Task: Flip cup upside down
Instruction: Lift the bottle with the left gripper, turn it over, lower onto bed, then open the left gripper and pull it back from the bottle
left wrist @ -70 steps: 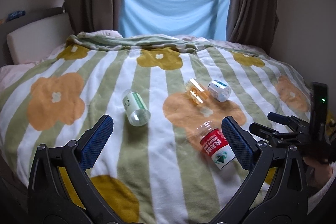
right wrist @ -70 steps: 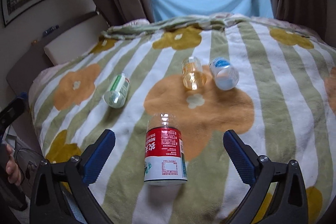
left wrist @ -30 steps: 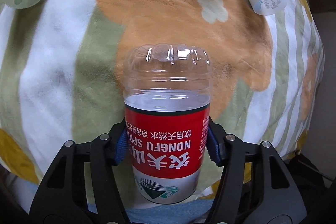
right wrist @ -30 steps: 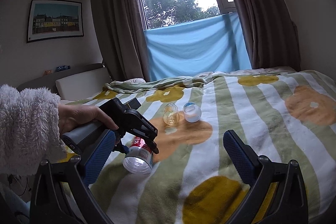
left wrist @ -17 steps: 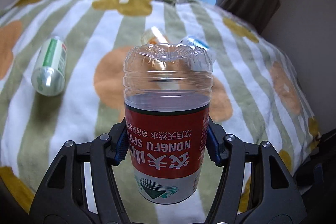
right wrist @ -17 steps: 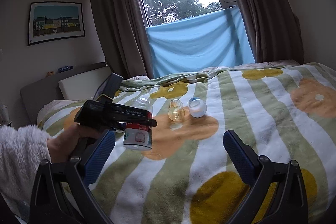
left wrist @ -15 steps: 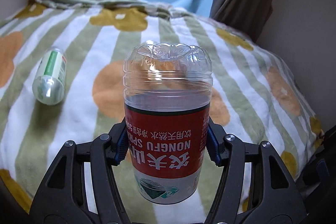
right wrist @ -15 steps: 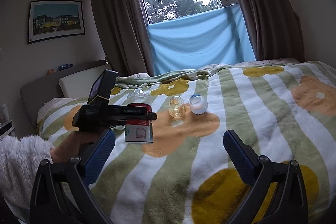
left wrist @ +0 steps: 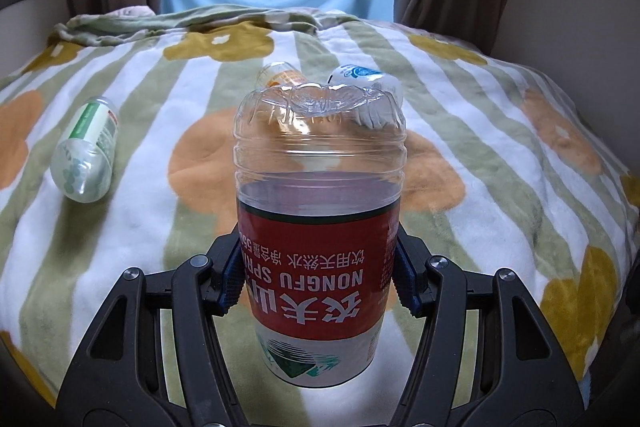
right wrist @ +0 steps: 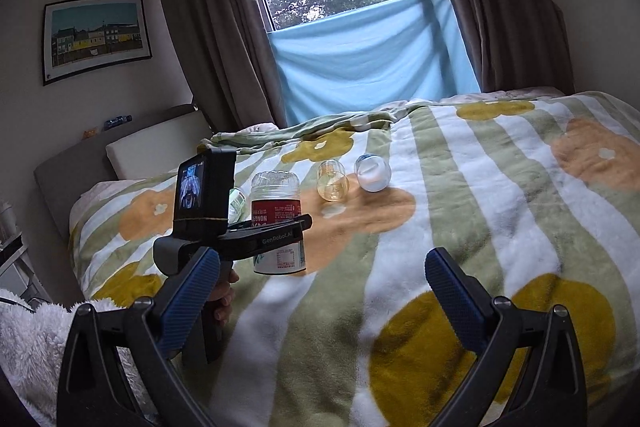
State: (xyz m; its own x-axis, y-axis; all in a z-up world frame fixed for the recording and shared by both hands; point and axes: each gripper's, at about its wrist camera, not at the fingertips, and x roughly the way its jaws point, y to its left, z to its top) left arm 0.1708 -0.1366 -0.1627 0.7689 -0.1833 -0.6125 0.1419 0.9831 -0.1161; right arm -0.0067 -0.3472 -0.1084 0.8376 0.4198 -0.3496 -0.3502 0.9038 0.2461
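The left gripper (left wrist: pixel 318 279) is clamped on the red-labelled cup (left wrist: pixel 316 267), which stands upside down with its rim at the blanket (left wrist: pixel 500 155) on the bed. The right gripper (right wrist: pixel 320 287) hangs wide open and empty, nearer the bed's edge.

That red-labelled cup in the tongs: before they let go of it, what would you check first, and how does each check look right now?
1. Red-labelled cup upside down, text inverted, closed bottom on top: ok.
2. Left tongs gripping both sides of the label: ok.
3. Cup rim resting on the blanket: cannot tell; in the right view it sits at or just above the fabric.
4. Cup upright enough to stand: ok, it looks vertical in both views.
5. Landing spot apart from the green-labelled cup, amber cup and blue-labelled cup: ok.
6. Right tongs open and out of the way: ok.
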